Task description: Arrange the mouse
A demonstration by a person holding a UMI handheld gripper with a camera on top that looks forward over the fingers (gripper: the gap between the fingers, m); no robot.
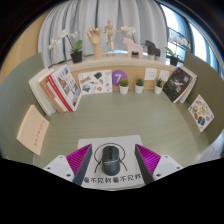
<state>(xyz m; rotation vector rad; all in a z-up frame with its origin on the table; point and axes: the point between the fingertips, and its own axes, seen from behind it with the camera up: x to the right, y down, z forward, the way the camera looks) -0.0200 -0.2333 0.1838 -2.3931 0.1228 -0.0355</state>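
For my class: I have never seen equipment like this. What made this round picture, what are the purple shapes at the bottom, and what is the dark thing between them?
The picture comes from a wide-angle camera riding on a hand-held gripper and looking forward along its two fingers. The purple shapes are the pads on the fingers' inner faces. Between them lies a dark computer mouse on a white card with printed characters. There is a gap at each side, so the fingers are open and nothing is held. Beyond stretches a greenish table. Books and cards stand around its far edge, with small potted plants and a wooden mannequin figure by the curtained window.
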